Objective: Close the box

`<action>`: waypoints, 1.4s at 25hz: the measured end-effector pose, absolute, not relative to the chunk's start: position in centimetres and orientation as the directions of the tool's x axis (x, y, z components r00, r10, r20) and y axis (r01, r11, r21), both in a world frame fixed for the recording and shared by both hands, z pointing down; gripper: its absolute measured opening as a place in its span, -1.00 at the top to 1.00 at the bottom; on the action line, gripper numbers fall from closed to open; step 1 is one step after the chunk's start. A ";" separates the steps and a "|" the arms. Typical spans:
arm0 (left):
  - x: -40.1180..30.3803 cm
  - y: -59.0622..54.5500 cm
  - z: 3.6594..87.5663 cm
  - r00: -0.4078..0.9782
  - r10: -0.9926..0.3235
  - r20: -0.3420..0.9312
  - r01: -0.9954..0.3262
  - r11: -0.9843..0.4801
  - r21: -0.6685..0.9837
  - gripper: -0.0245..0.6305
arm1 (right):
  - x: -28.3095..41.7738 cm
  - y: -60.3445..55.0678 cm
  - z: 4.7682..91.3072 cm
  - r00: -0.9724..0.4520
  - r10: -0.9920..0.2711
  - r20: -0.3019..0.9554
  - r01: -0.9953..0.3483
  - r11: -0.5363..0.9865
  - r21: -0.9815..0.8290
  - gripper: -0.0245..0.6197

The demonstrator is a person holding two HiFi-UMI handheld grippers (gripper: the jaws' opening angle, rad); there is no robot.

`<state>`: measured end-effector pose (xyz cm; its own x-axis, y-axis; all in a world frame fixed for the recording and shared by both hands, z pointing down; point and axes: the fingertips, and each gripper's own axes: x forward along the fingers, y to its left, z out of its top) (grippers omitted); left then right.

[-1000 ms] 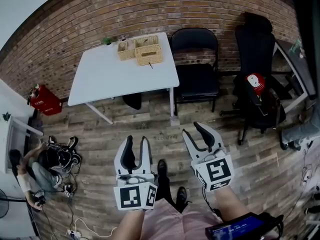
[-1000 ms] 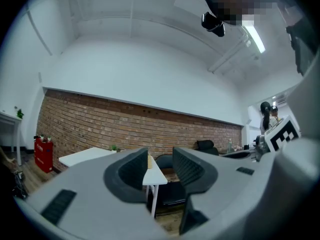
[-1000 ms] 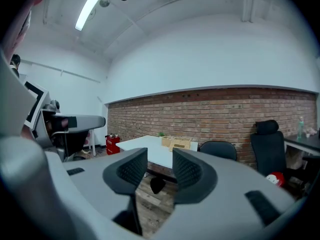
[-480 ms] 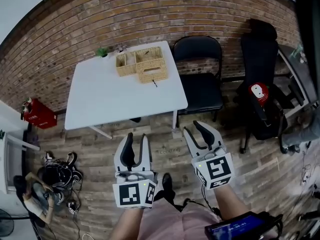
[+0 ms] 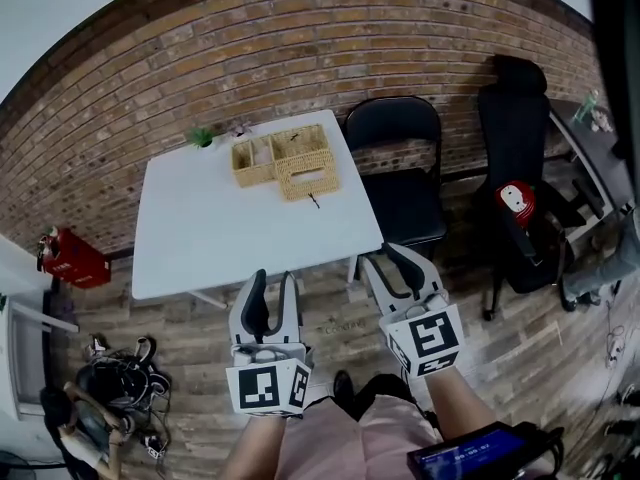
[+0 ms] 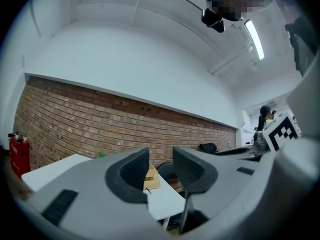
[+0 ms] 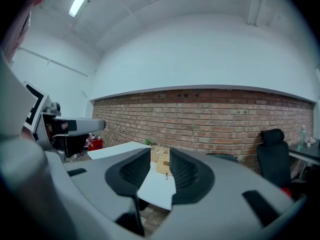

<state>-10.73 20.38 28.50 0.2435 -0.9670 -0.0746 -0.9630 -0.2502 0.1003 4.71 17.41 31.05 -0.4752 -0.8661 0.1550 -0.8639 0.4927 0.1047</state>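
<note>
currently: box [image 5: 287, 161], far edge of counter [image 5: 220, 238]; left tongs [image 5: 274, 280] half apart, empty; right tongs [image 5: 382, 258] narrower, just been closing, empty.

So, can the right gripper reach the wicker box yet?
Probably not: the right gripper, jaws just closing on nothing, is only at the near edge of the table; the wicker box sits far across it, unobstructed.

1. Woven, straw-coloured box [image 5: 285, 160], squarish and split into compartments.
2. Sits upright on the white counter [image 5: 220, 238], at the far right corner, close to the brick wall [image 5: 300, 58].
3. Shows open compartments at left and back, and a woven panel with a dark slot over the near right part.
4. Touches a thin dark stick [image 5: 314, 200] at the near edge.
</note>
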 end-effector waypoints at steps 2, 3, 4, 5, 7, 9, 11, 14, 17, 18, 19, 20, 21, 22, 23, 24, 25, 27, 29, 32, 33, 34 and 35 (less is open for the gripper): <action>-10.8 19.9 29.2 0.254 -0.965 -0.060 -0.960 -0.259 0.104 0.46 | 4.7 16.9 31.6 -0.465 -0.870 0.166 -0.870 0.484 0.100 0.55; -10.9 19.6 29.5 0.258 -0.965 -0.053 -0.959 -0.262 0.105 0.46 | 4.7 16.7 31.8 -0.458 -0.872 0.170 -0.873 0.478 0.096 0.55; -11.0 19.3 29.9 0.261 -0.964 -0.045 -0.959 -0.264 0.106 0.46 | 4.8 16.3 32.0 -0.453 -0.874 0.174 -0.876 0.473 0.093 0.55; -11.0 19.0 30.2 0.263 -0.964 -0.038 -0.958 -0.265 0.108 0.46 | 4.9 16.0 32.2 -0.450 -0.876 0.177 -0.878 0.469 0.091 0.55; -11.0 18.3 30.8 0.269 -0.963 -0.025 -0.956 -0.270 0.111 0.46 | 4.9 15.3 32.6 -0.447 -0.876 0.180 -0.880 0.467 0.090 0.55; -10.8 17.4 31.3 0.277 -0.961 -0.016 -0.955 -0.277 0.110 0.46 | 5.1 14.6 32.9 -0.445 -0.877 0.182 -0.880 0.466 0.089 0.55; -10.6 16.4 31.6 0.284 -0.959 -0.011 -0.953 -0.283 0.107 0.46 | 5.4 13.6 33.3 -0.439 -0.879 0.186 -0.885 0.459 0.081 0.55; -10.3 14.4 32.1 0.288 -0.958 0.000 -0.952 -0.286 0.105 0.46 | 5.6 11.7 33.9 -0.437 -0.878 0.194 -0.887 0.457 0.070 0.55; -10.1 12.1 32.9 0.286 -0.958 0.024 -0.954 -0.283 0.103 0.46 | 6.0 9.4 34.9 -0.441 -0.873 0.210 -0.886 0.460 0.055 0.55; -10.0 11.3 33.2 0.286 -0.958 0.031 -0.954 -0.281 0.101 0.46 | 6.2 8.6 35.2 -0.441 -0.871 0.216 -0.886 0.461 0.049 0.55; -9.9 10.4 33.4 0.285 -0.958 0.036 -0.955 -0.280 0.099 0.46 | 6.3 7.7 35.4 -0.442 -0.869 0.220 -0.886 0.462 0.043 0.56; -9.8 9.5 33.5 0.283 -0.958 0.039 -0.955 -0.279 0.097 0.46 | 6.5 6.7 35.7 -0.445 -0.867 0.223 -0.885 0.464 0.039 0.55; -9.7 8.6 33.7 0.281 -0.959 0.043 -0.957 -0.276 0.095 0.46 | 6.7 5.7 35.9 -0.449 -0.865 0.225 -0.883 0.468 0.035 0.55; -9.6 7.6 33.8 0.276 -0.960 0.047 -0.958 -0.271 0.093 0.46 | 6.8 4.7 36.1 -0.453 -0.861 0.229 -0.881 0.472 0.031 0.56; -9.5 6.7 33.9 0.271 -0.961 0.051 -0.960 -0.265 0.091 0.46 | 7.0 3.7 36.3 -0.458 -0.858 0.232 -0.879 0.476 0.026 0.56; -9.4 5.8 34.0 0.265 -0.963 0.055 -0.962 -0.259 0.090 0.46 | 7.1 2.6 36.5 -0.464 -0.854 0.235 -0.876 0.482 0.021 0.55; -9.4 4.8 34.1 0.259 -0.964 0.059 -0.963 -0.253 0.088 0.45 | 7.2 1.4 36.6 -0.470 -0.850 0.237 -0.873 0.487 0.018 0.55; -9.3 2.8 34.1 0.245 -0.967 0.066 -0.967 -0.240 0.082 0.45 | 7.3 -1.0 36.7 -0.484 -0.841 0.239 -0.865 0.501 0.010 0.56; -9.4 0.8 34.1 0.227 -0.971 0.071 -0.972 -0.222 0.074 0.45 | 7.2 -3.3 36.7 -0.504 -0.830 0.240 -0.855 0.519 0.001 0.55; -9.4 -1.9 33.9 0.198 -0.977 0.076 -0.979 -0.193 0.064 0.45 | 7.1 -6.4 36.7 -0.534 -0.812 0.238 -0.836 0.548 -0.007 0.56; -9.4 -2.7 33.9 0.189 -0.979 0.076 -0.981 -0.185 0.062 0.45 | 7.1 -7.5 36.7 -0.543 -0.806 0.236 -0.831 0.557 -0.008 0.56; -9.4 -3.5 33.8 0.181 -0.981 0.076 -0.983 -0.177 0.058 0.45 | 7.1 -8.4 36.6 -0.552 -0.801 0.233 -0.825 0.565 -0.009 0.55; -9.4 -4.3 33.7 0.173 -0.982 0.076 -0.984 -0.169 0.054 0.45 | 7.0 -9.4 36.6 -0.560 -0.795 0.231 -0.819 0.574 -0.010 0.56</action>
